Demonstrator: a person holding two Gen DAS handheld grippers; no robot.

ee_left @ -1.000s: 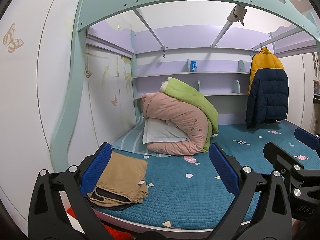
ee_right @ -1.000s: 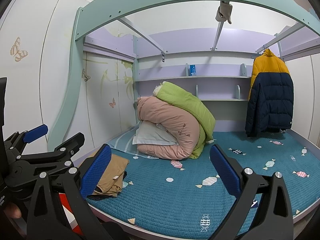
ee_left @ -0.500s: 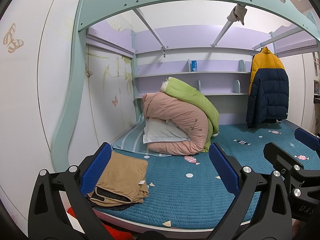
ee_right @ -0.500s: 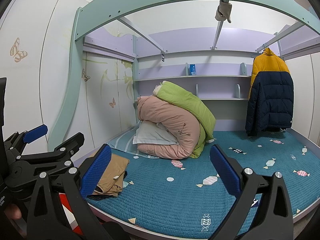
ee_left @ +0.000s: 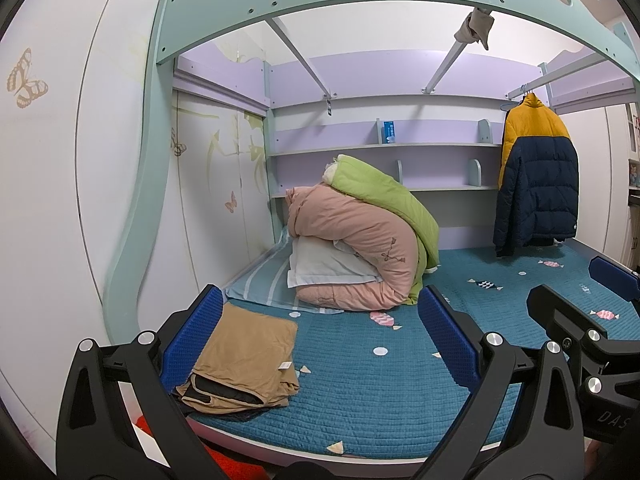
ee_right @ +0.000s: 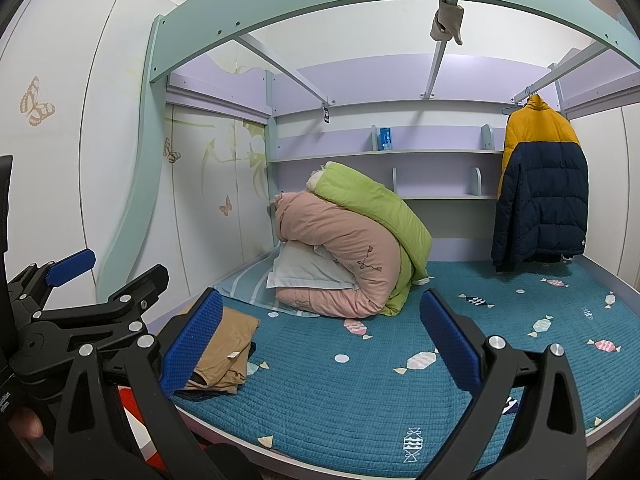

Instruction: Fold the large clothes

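Nothing has shifted since a second ago: both of your grippers sit where they were, at the near edge of the bed, and the clothes have not moved. Your left gripper [ee_left: 320, 334] is spread wide and holds nothing, its blue pads [ee_left: 448, 336] well apart above the teal mattress [ee_left: 360, 380]. Your right gripper [ee_right: 320, 336] is just as wide and also empty; in the left wrist view it shows at the right edge.

The folded tan garment [ee_left: 246, 360] lies flat at the near left corner of the mattress, with a small white tag showing near its right edge and a darker piece under it. In the right wrist view the same garment [ee_right: 228, 344] is partly hidden behind the left blue pad.

Farther back, a pink quilt [ee_left: 356, 240] is bundled with a green quilt [ee_left: 384, 192] over it and a white pillow [ee_left: 324, 266] tucked in. A yellow and navy puffer jacket [ee_left: 536, 176] hangs at the right.
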